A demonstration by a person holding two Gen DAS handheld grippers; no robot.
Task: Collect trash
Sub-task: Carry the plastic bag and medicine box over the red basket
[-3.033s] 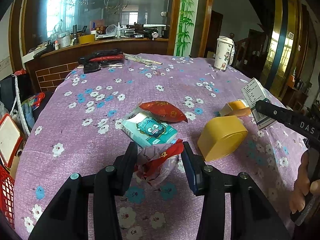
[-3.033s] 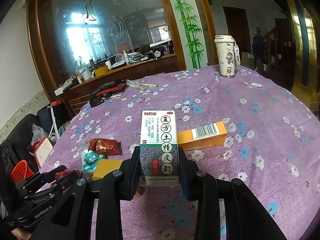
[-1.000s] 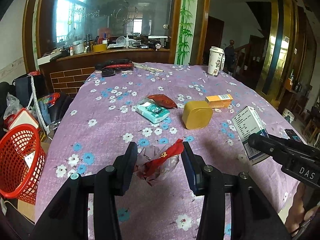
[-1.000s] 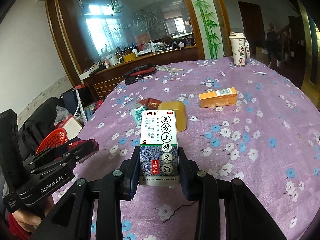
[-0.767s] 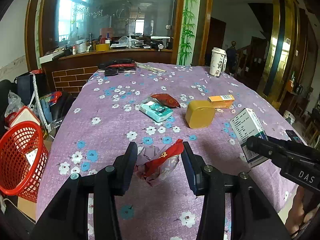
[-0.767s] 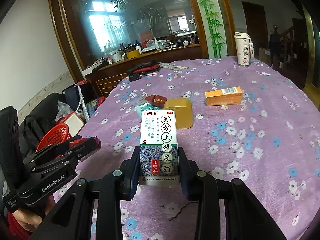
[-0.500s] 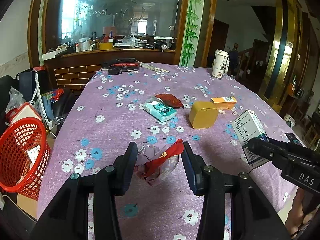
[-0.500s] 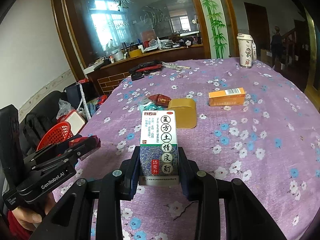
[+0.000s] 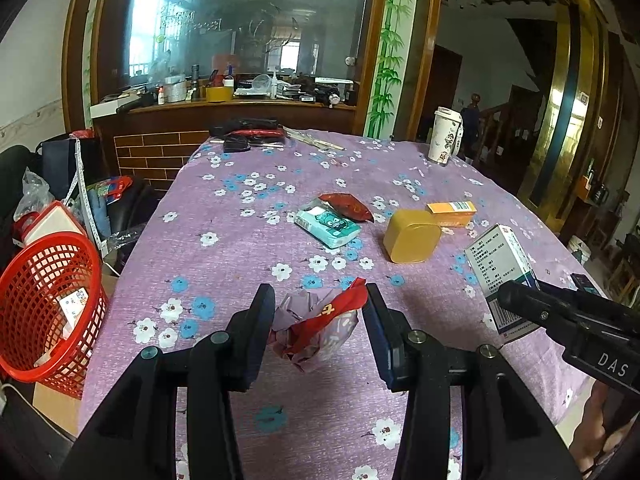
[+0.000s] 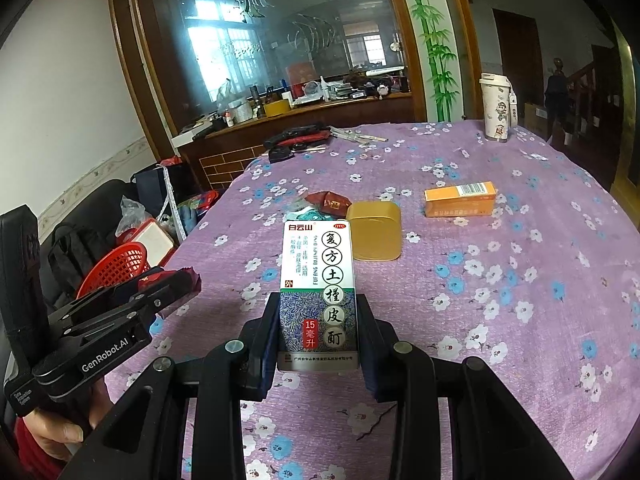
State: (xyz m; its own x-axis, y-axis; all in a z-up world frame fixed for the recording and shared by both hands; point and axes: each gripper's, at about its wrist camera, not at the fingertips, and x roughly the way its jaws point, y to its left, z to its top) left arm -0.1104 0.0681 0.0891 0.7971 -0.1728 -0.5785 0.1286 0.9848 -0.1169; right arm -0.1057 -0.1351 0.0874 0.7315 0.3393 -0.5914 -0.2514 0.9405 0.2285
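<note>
My left gripper (image 9: 320, 320) pinches a crumpled wrapper (image 9: 314, 330) above the flowered tablecloth (image 9: 240, 240); my right gripper (image 10: 318, 334) clamps an upright medicine box (image 10: 318, 280); a red basket (image 9: 44, 300) sits beside the table, at left.

My right gripper (image 10: 318, 320) clamps a medicine box (image 10: 318, 294) upright between its pads, above the purple flowered tablecloth (image 10: 520, 264). Behind it lie a yellow tin (image 10: 374, 232) and an orange box (image 10: 460, 199). At the left I see the left gripper (image 10: 176, 280) holding a crumpled wrapper (image 10: 192, 278), near a red basket (image 10: 116, 268).
</note>
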